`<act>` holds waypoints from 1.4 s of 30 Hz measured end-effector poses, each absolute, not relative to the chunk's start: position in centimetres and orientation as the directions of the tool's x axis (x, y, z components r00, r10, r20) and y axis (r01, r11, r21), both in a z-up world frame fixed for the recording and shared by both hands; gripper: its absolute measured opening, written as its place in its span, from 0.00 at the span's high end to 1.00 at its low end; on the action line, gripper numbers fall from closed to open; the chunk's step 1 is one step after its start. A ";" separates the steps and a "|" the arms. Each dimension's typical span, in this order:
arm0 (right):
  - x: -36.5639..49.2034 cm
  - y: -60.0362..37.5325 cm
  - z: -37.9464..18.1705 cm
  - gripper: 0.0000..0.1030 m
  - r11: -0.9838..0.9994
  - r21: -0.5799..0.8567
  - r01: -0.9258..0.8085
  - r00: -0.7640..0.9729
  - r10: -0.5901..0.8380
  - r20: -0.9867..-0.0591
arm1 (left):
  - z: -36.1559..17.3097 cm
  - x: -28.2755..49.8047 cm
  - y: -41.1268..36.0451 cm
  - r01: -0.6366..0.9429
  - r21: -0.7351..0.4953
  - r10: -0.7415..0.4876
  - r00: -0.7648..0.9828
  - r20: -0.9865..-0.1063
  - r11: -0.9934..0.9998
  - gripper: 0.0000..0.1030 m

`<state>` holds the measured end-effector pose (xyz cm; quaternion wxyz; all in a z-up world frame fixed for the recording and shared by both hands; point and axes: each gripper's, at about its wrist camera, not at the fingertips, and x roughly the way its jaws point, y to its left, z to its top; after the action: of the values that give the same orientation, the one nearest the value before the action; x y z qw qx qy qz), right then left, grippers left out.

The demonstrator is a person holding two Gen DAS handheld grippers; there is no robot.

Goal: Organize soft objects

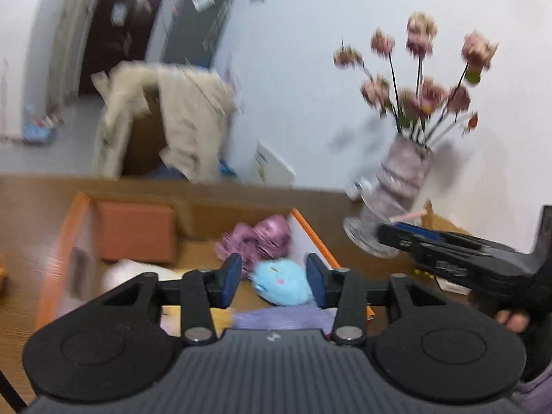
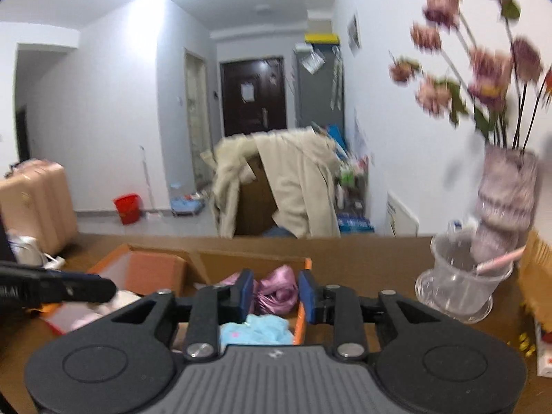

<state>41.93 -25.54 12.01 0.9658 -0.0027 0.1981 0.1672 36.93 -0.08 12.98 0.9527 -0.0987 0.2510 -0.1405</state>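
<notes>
Blue-padded jaws of the left gripper (image 1: 273, 281) stand apart, holding nothing. Light blue plush toy (image 1: 283, 284) lies just beyond and between them, inside the cardboard box (image 1: 312, 236), near its right wall. Lavender cloth (image 1: 283, 319) sits nearer still, tucked under the gripper's front edge.

Right gripper (image 2: 276, 295): jaws likewise apart, empty. In its wrist view the same blue plush (image 2: 256, 332) lies below and slightly left of the gap; whether it touches either pad cannot be told. Orange-edged box wall passes under the right-hand pad.

Further in, a bundle of shiny purple ribbon (image 1: 258, 239) rests against the box's right side, just behind the plush and touching it or nearly so. Same ribbon shows framed between the right gripper's jaws. Left part of the box holds an orange-brown block (image 1: 136, 234) and something pale, too blurred to name.

Box stands on a brown wooden tabletop (image 1: 31, 207). To its right, a clear glass dish (image 2: 455, 289) with a pink pen-like stick, then a mauve vase (image 1: 403, 176) of dried pink flowers (image 1: 421, 69).

Beyond the tabletop: a beige coat (image 1: 186, 124) draped over a chair, white wall, dark door (image 2: 253, 95) at the hallway's end.
</notes>
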 end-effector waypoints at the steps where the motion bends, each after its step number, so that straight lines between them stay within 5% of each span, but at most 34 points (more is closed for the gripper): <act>1: 40.7 -25.7 12.8 0.63 0.941 0.056 -0.333 0.870 0.330 -0.366 | 13.6 35.1 0.5 0.184 -0.221 -0.265 0.864 -0.428 0.958 0.56; 9: 28.6 -24.8 12.7 0.42 0.916 0.005 -0.402 0.868 0.382 -0.317 | 12.1 22.0 2.8 0.083 -0.028 -0.088 0.927 -0.364 0.996 0.27; 19: 17.5 -21.2 3.8 0.40 0.908 0.044 -0.418 0.797 0.389 -0.461 | 4.5 13.2 4.3 0.055 -0.063 -0.079 0.879 -0.471 0.996 0.26; 26: 15.5 -21.5 4.4 0.39 0.930 0.019 -0.368 0.828 0.337 -0.449 | 4.3 13.8 4.8 0.082 -0.068 -0.105 0.881 -0.462 0.994 0.25; 34: 19.2 -21.4 3.7 0.39 0.940 0.057 -0.336 0.809 0.319 -0.493 | 1.9 16.2 5.8 0.026 -0.066 -0.059 0.824 -0.564 0.997 0.25; 36: 21.2 -20.8 3.3 0.39 0.939 0.078 -0.336 0.798 0.327 -0.506 | 1.3 17.1 6.2 0.021 -0.076 -0.062 0.805 -0.590 0.997 0.29; 37: 22.1 -20.5 3.0 0.40 0.938 0.080 -0.338 0.791 0.330 -0.515 | 1.0 17.6 6.5 0.014 -0.083 -0.062 0.791 -0.609 0.996 0.43; 42: 27.8 -18.1 1.8 0.40 0.929 0.104 -0.355 0.751 0.350 -0.561 | 1.7 18.9 8.0 0.021 -0.135 -0.098 0.801 -0.590 0.991 0.44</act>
<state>27.76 -18.08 1.85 0.9356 -0.0048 0.2987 0.1883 18.95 8.04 1.68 0.9470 -0.0610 0.3137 -0.0314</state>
